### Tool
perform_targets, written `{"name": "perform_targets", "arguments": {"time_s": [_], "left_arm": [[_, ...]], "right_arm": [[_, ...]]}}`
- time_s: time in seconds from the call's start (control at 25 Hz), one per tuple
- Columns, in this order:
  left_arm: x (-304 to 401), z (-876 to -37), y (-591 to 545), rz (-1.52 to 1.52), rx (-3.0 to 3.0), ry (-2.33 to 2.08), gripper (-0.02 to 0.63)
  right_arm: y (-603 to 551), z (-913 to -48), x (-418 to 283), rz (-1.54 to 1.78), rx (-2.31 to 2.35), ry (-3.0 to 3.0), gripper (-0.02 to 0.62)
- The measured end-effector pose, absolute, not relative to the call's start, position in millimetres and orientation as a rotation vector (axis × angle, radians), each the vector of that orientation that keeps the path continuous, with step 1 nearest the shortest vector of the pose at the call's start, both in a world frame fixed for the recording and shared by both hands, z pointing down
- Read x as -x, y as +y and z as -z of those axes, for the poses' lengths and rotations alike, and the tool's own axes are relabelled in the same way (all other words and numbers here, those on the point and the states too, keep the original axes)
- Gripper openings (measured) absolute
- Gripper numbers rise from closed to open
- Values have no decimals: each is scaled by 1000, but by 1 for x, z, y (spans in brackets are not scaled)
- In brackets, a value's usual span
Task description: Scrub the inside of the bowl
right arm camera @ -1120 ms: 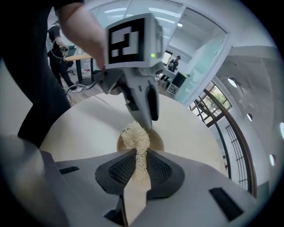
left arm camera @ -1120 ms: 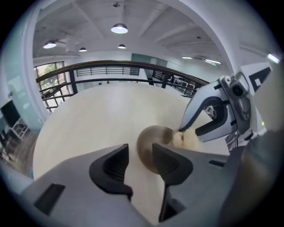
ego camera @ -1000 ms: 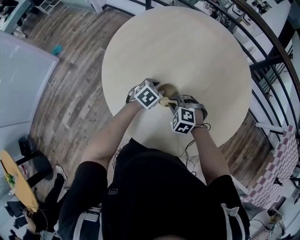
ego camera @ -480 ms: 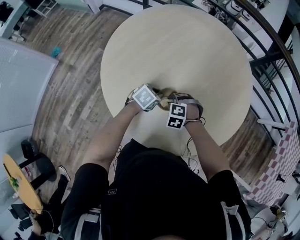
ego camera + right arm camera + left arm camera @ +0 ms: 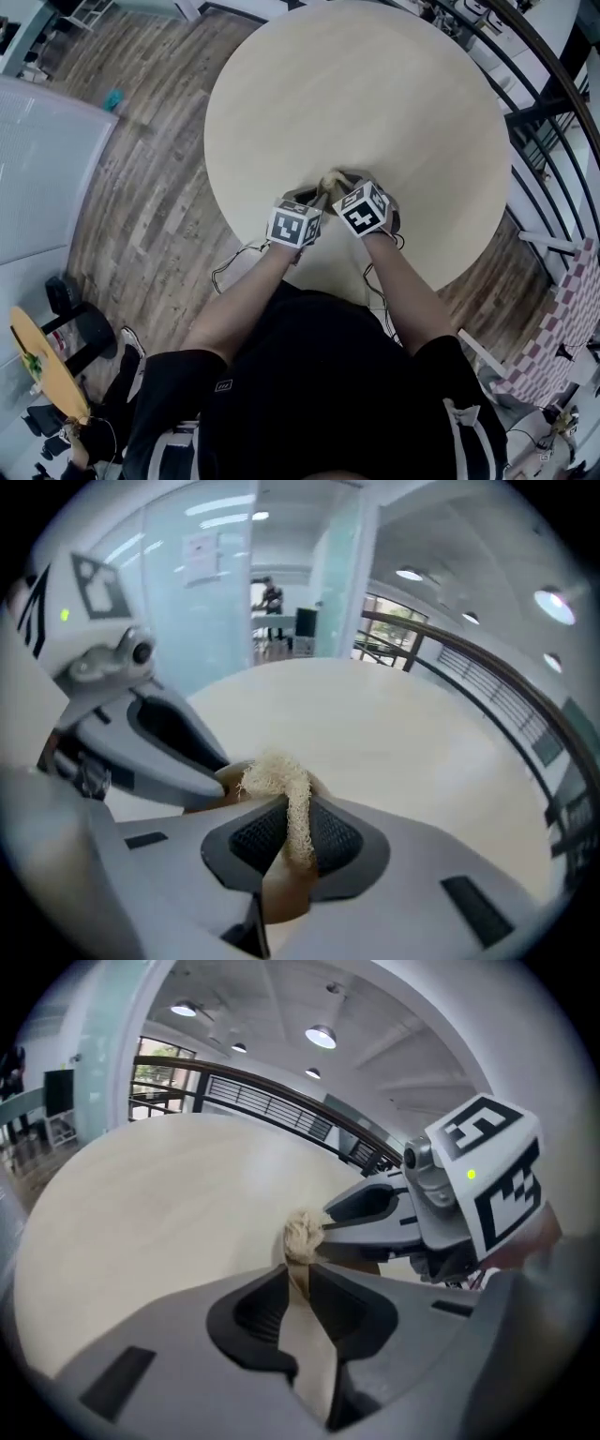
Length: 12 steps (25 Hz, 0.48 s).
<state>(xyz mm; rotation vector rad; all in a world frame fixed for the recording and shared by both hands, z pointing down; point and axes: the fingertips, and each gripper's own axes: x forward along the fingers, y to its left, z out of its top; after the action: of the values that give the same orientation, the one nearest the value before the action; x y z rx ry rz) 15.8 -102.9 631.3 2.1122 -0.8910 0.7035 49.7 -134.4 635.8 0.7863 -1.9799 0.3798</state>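
Left gripper [image 5: 298,1274] was seen clamped on the tan bowl's [image 5: 314,1358] rim, its jaws having just been eased slightly wider. The bowl was found near the round table's [image 5: 375,94] 6 o'clock edge. At the bowl's 4 o'clock, the right gripper [image 5: 292,832] was clenched on a loofah scrubber [image 5: 272,772], its tuft held at the rim.

Round pale table [image 5: 375,94], wood-plank floor [image 5: 141,187], black railing [image 5: 553,103]
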Motion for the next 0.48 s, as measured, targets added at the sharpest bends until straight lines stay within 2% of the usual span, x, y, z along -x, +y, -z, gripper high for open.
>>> {"name": "perform_targets", "arguments": {"time_s": [0.12, 0.24, 0.48], "left_arm": [[-11, -634, -102, -654, -2044, -970, 71], [-8, -635, -105, -636, -2000, -1004, 67], [-7, -627, -110, -669, -2015, -1020, 47]], "right_arm": [[-141, -625, -56, -621, -963, -2085, 72], [-145, -603, -66, -673, -1050, -2153, 72], [-124, -573, -68, -248, -770, -2120, 72]]}}
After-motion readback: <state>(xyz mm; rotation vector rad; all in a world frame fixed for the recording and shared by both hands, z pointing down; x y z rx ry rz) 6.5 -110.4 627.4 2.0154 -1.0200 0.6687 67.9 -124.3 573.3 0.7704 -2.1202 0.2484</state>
